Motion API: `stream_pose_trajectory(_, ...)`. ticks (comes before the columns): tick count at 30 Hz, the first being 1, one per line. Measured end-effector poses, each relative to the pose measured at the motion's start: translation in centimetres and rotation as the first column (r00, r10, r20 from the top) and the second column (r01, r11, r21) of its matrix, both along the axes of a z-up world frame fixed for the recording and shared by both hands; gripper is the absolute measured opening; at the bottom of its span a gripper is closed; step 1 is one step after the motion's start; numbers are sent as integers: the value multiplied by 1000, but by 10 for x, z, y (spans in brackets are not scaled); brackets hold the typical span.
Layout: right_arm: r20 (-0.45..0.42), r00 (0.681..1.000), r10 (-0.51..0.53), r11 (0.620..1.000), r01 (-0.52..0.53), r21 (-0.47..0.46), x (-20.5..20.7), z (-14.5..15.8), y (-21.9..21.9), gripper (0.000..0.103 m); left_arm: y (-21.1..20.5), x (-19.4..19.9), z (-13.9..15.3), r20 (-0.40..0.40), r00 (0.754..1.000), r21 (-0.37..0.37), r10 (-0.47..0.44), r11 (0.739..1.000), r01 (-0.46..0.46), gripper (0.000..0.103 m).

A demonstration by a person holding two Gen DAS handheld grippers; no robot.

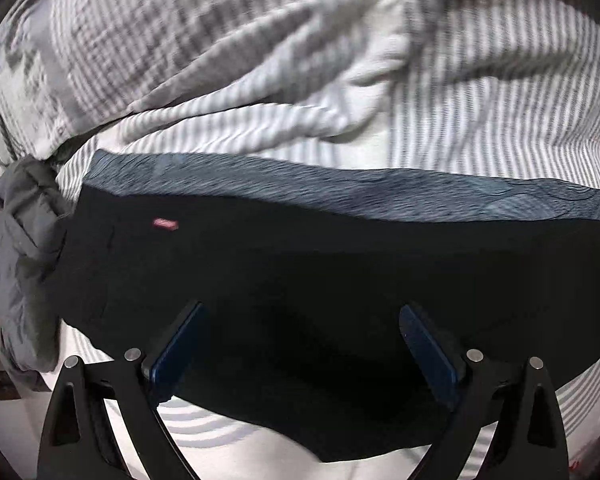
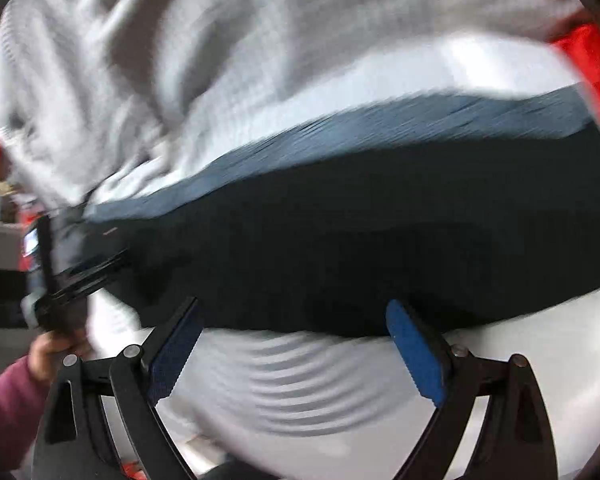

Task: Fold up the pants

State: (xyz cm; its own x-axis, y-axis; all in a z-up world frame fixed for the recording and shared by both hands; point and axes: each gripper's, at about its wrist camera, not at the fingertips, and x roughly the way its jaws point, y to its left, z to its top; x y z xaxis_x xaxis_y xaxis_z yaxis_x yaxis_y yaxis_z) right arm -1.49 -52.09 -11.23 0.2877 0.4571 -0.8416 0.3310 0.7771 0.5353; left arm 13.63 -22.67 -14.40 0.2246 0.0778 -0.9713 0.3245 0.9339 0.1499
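Below both grippers, the dark navy pants of soft matte cloth (image 1: pixel 300 272) lay flat as a wide band on the white bed sheet with thin grey stripes (image 1: pixel 480 112). Along their far edge ran a lighter blue-grey strip of finely ribbed fabric, probably the waistband (image 1: pixel 360 188), and a small pink label (image 1: pixel 165 223) sat on the dark cloth near the left end. The sheet was wrinkled into soft ridges beyond the pants, and a crumpled grey garment of thin smooth material (image 1: pixel 20 264) lay bunched just beside their left end.

The left gripper (image 1: pixel 302 344) had black angular arms and flat blue pads; its jaws stood wide apart over the near part of the pants, and no cloth was pressed between the pads, so it was released.

In the right wrist view, which was blurred, the right gripper (image 2: pixel 296 344) also stood wide open above the near edge of the pants (image 2: pixel 380 248), with its rough-textured blue pads (image 2: pixel 416 356) apart and nothing between them. At the left edge of this view a hand (image 2: pixel 56 350) in a dark pink sleeve (image 2: pixel 8 420) held the other black gripper tool (image 2: pixel 60 276) close to the end of the pants
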Motion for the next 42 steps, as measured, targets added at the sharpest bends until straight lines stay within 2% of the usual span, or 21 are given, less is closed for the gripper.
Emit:
stream_pose_trajectory(2, -7, 1000, 17, 995, -17, 98, 2, -11, 47, 94, 11, 4, 3, 8, 1000, -3, -9, 1000, 9, 98)
stream_pose_trajectory(4, -12, 1000, 26, 987, -24, 158, 2, -19, 85, 94, 21, 11, 4, 21, 999, -5, -31, 1000, 31, 98)
stream_pose_trajectory(8, -17, 999, 30, 972, -25, 232, 9, -40, 144, 92, 42, 25, 3, 35, 997, 16, -70, 997, 70, 98)
stream_pose_trajectory(10, -30, 999, 30, 965, -21, 261, 16, -54, 173, 83, 51, 28, 4, 36, 997, 19, -69, 997, 69, 98)
stream_pose_trajectory(16, -58, 998, -5, 968, 19, 252, 32, -81, 214, 68, 75, 33, 4, 50, 996, -1, -71, 997, 71, 98)
stream_pose_trajectory(20, -34, 999, -36, 971, 43, 235, 44, -77, 222, 57, 89, 34, 1, 50, 996, 0, -69, 998, 69, 98)
stream_pose_trajectory(21, -33, 999, -40, 971, 47, 236, 46, -75, 222, 47, 92, 34, 0, 49, 997, 5, -65, 998, 65, 98)
stream_pose_trajectory(22, -35, 998, -44, 973, 51, 226, 52, -76, 224, 31, 94, 34, -1, 48, 997, 8, -61, 998, 61, 98)
stream_pose_trajectory(25, -21, 999, -48, 969, 51, 242, 47, -69, 216, 19, 102, 34, -11, 35, 998, 23, -52, 998, 52, 98)
stream_pose_trajectory(26, -26, 999, -36, 972, 41, 233, 45, -69, 216, 17, 105, 34, -16, 27, 998, 18, -52, 999, 51, 98)
stream_pose_trajectory(28, -52, 999, -10, 975, 22, 222, 37, -77, 218, 7, 111, 33, -19, 37, 999, -22, -37, 999, 38, 98)
stream_pose_trajectory(33, -80, 997, 2, 971, 17, 238, 28, -79, 223, 7, 116, 34, -21, 43, 999, -43, -30, 999, 32, 102)
stream_pose_trajectory(36, -57, 997, 46, 968, -30, 250, 19, -59, 222, 9, 116, 36, -22, 34, 999, -43, -31, 999, 32, 102)
stream_pose_trajectory(37, -44, 997, 59, 970, -47, 239, 16, -49, 220, 13, 116, 37, -22, 30, 999, -42, -28, 999, 30, 102)
stream_pose_trajectory(38, -38, 997, 65, 972, -55, 228, 15, -43, 217, 18, 116, 36, -23, 27, 999, -41, -25, 999, 26, 102)
stream_pose_trajectory(39, -36, 997, 62, 977, -54, 205, 12, -34, 210, 36, 116, 37, -22, 21, 1000, -39, -22, 999, 23, 102)
stream_pose_trajectory(40, -35, 998, 54, 980, -46, 192, 10, -29, 206, 62, 116, 38, -22, 10, 1000, -36, -18, 999, 18, 102)
stream_pose_trajectory(41, -30, 999, 42, 982, -35, 186, 9, -25, 201, 71, 115, 39, -21, 4, 1000, -34, -14, 999, 14, 102)
stream_pose_trajectory(42, -20, 1000, 23, 983, -19, 182, 5, -20, 193, 75, 114, 39, -19, -5, 1000, -31, -8, 999, 8, 102)
